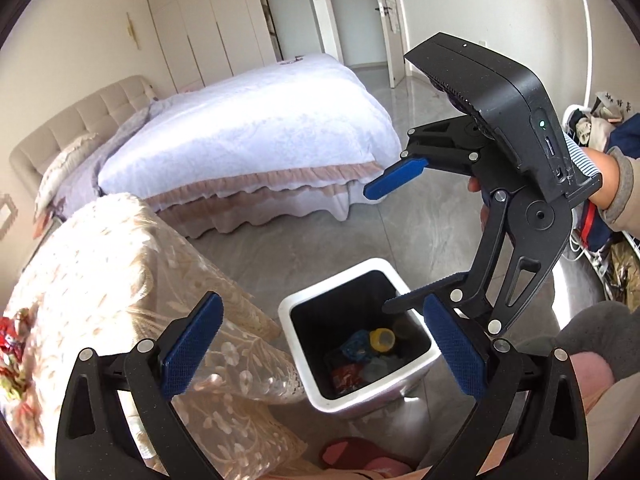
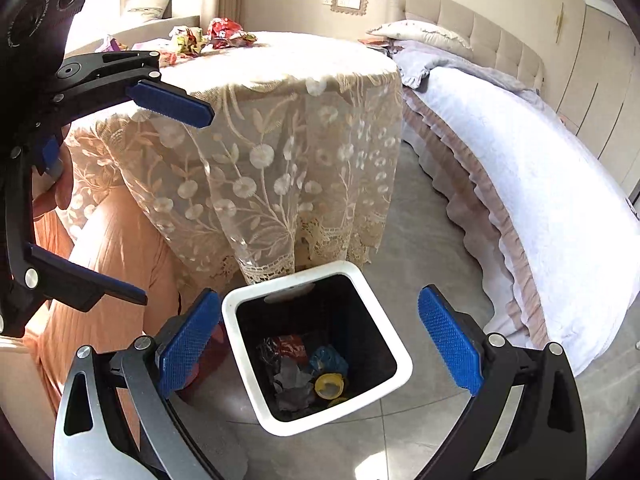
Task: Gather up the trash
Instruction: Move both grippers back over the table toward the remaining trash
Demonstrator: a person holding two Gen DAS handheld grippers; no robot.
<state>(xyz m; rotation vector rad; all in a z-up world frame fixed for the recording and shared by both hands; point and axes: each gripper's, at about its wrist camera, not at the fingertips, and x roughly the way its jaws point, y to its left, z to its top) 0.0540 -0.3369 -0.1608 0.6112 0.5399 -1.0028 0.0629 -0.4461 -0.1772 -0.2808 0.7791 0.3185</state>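
A white trash bin [image 1: 294, 364] [image 2: 240, 344] with a black inside stands on the grey floor beside the lace-covered table. In it lie a yellow cup [image 1: 382, 338] [image 2: 329, 385], blue and red wrappers and grey scraps. My left gripper [image 1: 324, 344] is open and empty above the bin; it also shows in the right wrist view [image 2: 160, 200]. My right gripper [image 2: 320, 344] is open and empty over the bin; it also shows in the left wrist view [image 1: 396, 240]. Crumpled wrappers [image 2: 212, 38] [image 1: 12, 344] lie on the table top.
The round table [image 2: 280, 120] [image 1: 100, 264] with a lace cloth stands next to the bin. A bed [image 1: 248, 132] [image 2: 540, 184] lies beyond. The person's orange-clad legs [image 2: 112, 264] and a pink slipper [image 1: 344, 454] are close by. Clutter [image 1: 600, 128] sits at the right.
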